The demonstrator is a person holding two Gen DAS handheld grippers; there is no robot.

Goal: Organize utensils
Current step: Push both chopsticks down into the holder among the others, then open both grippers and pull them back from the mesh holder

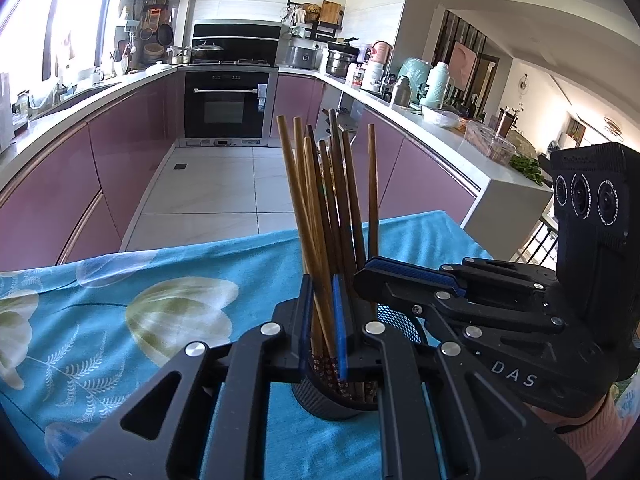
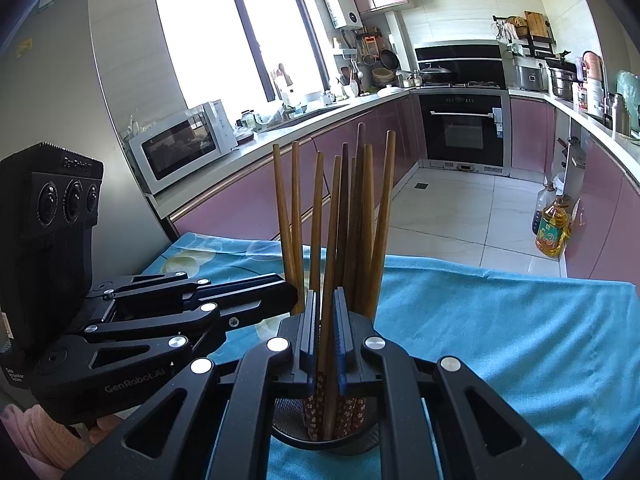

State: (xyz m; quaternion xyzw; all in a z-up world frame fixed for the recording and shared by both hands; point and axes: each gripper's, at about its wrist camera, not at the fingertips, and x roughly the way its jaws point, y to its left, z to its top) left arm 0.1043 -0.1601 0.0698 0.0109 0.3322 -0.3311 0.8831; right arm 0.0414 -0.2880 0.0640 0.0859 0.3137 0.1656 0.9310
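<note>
The left hand-held gripper [image 1: 323,322] fills the bottom of its own view, its blue-padded jaws nearly closed on a single light wooden chopstick [image 1: 310,216] that leans up and to the left out of the holder. The right hand-held gripper [image 2: 325,334] is likewise nearly closed, pinching one chopstick [image 2: 331,240] between its blue pads just above the holder's rim. In the left view it reaches in from the right, its tip [image 1: 370,270] just beside the bundle.

Both chopsticks stand with their lower ends in a black mesh utensil holder [image 1: 332,406], which sits upright on a worktop covered by a turquoise cloth with pale flower prints [image 1: 160,304]. The holder also carries the rest of the chopsticks [image 2: 362,216], some light brown and some dark, fanned outward at the top, with patterned lower ends showing inside the rim.

A pink sleeve [image 1: 588,424] shows behind the right hand-held gripper. Beyond the worktop lie a tiled floor, pink cabinets, a built-in oven [image 2: 464,128] and a white microwave [image 2: 184,144].
</note>
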